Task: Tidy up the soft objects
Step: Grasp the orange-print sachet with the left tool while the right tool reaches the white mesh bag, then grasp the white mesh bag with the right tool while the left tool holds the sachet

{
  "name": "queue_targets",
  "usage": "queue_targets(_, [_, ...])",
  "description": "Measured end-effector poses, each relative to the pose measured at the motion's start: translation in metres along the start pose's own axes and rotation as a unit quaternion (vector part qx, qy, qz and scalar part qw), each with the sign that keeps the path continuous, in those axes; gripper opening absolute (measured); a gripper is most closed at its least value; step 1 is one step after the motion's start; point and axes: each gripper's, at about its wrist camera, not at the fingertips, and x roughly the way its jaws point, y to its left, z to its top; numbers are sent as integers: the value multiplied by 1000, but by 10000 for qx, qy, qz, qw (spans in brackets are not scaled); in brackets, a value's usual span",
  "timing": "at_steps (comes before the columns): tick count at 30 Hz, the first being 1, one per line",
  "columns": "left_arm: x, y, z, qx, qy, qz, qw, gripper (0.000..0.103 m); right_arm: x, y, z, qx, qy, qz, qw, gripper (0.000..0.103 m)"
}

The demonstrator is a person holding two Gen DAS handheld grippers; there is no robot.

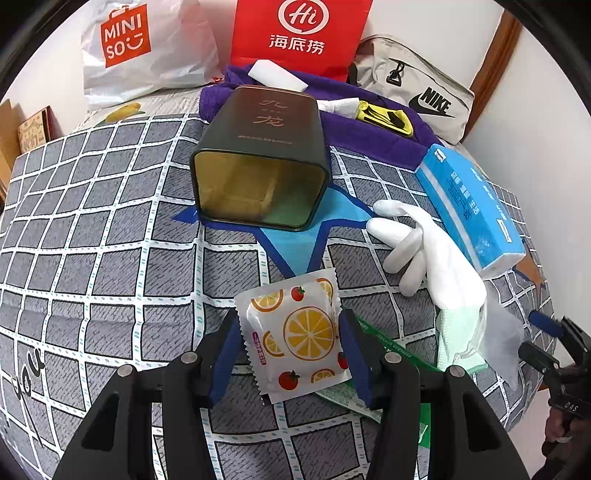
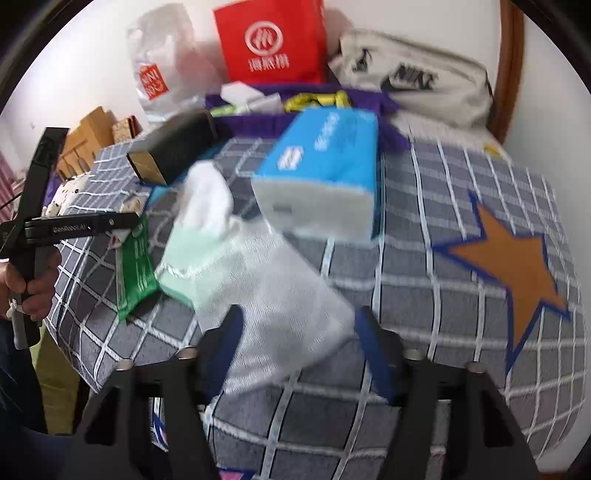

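Note:
On the checked bedspread (image 1: 110,229) lie a white packet with orange-slice prints (image 1: 295,336), a white glove (image 1: 424,251), a blue tissue pack (image 1: 469,199) and a clear plastic bag with a mint cloth (image 1: 465,339). A dark tin (image 1: 262,155) lies on its side, mouth toward me. My left gripper (image 1: 291,350) is open, fingers on either side of the packet. My right gripper (image 2: 299,347) is open around the clear bag (image 2: 288,310), in a blurred view. The glove (image 2: 208,199), tissue pack (image 2: 321,173) and tin (image 2: 173,147) show there too.
A green packet (image 2: 135,266) lies under the bag's left end. At the back lie a purple towel (image 1: 369,129) with small items, a red bag (image 1: 299,33), a white Miniso bag (image 1: 136,48) and a Nike pouch (image 1: 417,88). An orange star (image 2: 513,269) marks the bedspread.

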Motion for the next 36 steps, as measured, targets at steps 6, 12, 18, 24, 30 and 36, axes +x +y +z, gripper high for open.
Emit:
queue_targets(6, [1,-3,-1,73,13,85,9999,52,16,3,12,-536,120,71,9985,80])
queue_targets(12, [1,-5,1,74,24,97,9999,53,30,10,15,-1125,183,291,9931,81])
queue_targets(18, [2,-7,0,158,25,165,9997,54,45,14,13,-1186,403,623,9902,81])
queue_targets(24, [3,-10,-1,214,8,238,9995,55,44,22,6,-1487,491,700,9852,90])
queue_targets(30, [3,-9,0,195,4,203,9996,55,42,32,2,-1668,543,650,9824,91])
queue_targets(36, [3,-9,-1,191,-2,207,9996,55,44,34,4,-1437,437,500,9874,89])
